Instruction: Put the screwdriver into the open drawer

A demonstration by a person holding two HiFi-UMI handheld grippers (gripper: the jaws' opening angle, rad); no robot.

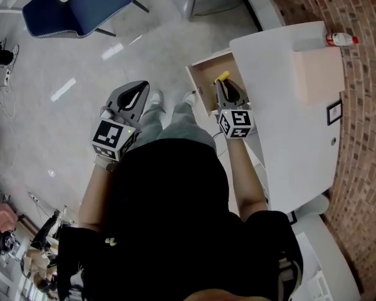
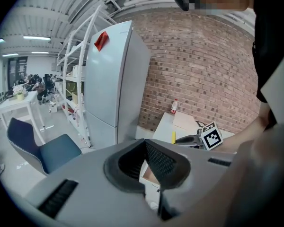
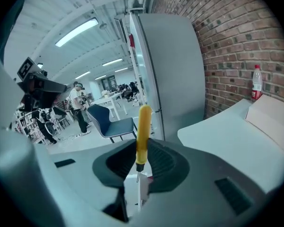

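Head view: noted right gripper (image 1: 224,85) held over the open drawer (image 1: 202,75) of the white cabinet (image 1: 282,111), pinching the screwdriver (image 1: 222,76), yellow handle poking past the fingertips above the drawer's tan interior. Right gripper view: confirmed pads of right gripper (image 3: 141,167) pressed on the lower end of the screwdriver (image 3: 143,126), handle upright, metal shaft just below. Left gripper view: found left gripper (image 2: 145,148) with tips pressed together, nothing between. Head view again: placed left gripper (image 1: 138,93) well apart from the drawer, above the floor
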